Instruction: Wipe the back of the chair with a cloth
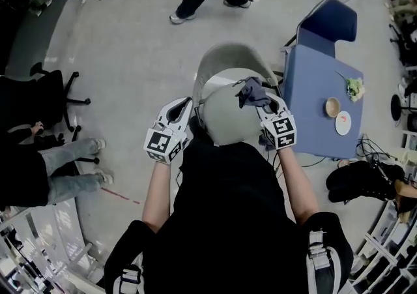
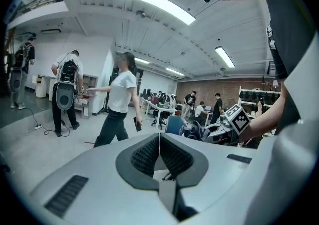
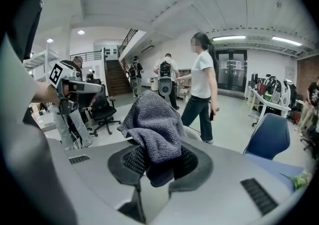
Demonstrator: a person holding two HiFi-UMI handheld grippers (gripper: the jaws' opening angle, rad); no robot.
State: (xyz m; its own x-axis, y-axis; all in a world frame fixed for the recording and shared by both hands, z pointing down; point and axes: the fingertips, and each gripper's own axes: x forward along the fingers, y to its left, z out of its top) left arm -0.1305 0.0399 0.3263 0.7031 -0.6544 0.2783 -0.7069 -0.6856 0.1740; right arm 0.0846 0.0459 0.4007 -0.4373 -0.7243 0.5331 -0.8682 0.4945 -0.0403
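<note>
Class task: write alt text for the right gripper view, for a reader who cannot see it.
The right gripper holds a bunched grey cloth between its jaws, close to the camera. Behind it, a person in a white shirt walks past, with a blue chair at right.

A black short-sleeved top (image 1: pixel 228 221) fills the lower head view, and the black shoulder pads carry grey webbing straps (image 1: pixel 317 250) with buckles. The left gripper (image 1: pixel 177 111) and right gripper (image 1: pixel 268 109) are pale grey shells, each wearing a cube (image 1: pixel 284 131) of black-and-white square markers. Up close, the fingers (image 2: pixel 144 155) show black ribbed pads in a dark surround.
</note>
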